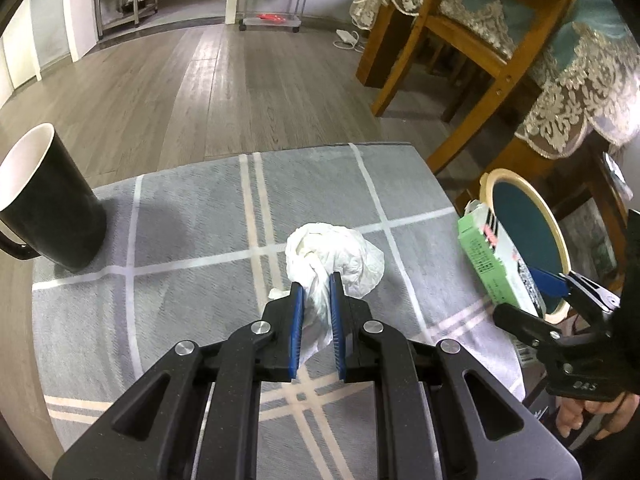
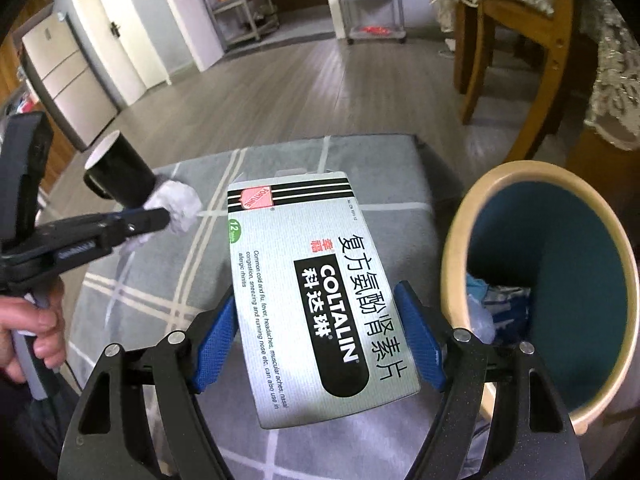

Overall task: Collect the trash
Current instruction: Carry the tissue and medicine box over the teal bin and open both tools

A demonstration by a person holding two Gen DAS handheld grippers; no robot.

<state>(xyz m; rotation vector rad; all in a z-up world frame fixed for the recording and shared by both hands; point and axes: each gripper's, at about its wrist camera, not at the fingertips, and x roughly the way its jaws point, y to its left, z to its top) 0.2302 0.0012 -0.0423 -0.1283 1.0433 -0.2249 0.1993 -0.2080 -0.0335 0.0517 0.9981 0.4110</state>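
Observation:
My left gripper [image 1: 316,280] is shut on a crumpled white tissue [image 1: 340,258] over the grey checked cloth [image 1: 192,232]; the tissue also shows in the right wrist view [image 2: 178,206]. My right gripper [image 2: 320,300] is shut on a green-and-white Coltalin medicine box [image 2: 304,280], held above the cloth just left of the waste bin [image 2: 544,280]. The box [image 1: 492,256] and the right gripper [image 1: 556,284] show at the right of the left wrist view. The bin has a cream rim, a teal inside and some trash at the bottom.
A black cup [image 1: 44,200] with a white inside stands on the cloth's far left; it also shows in the right wrist view [image 2: 116,172]. Wooden chair legs [image 1: 404,60] and a lace tablecloth [image 1: 580,80] are at the right. Wood floor lies beyond.

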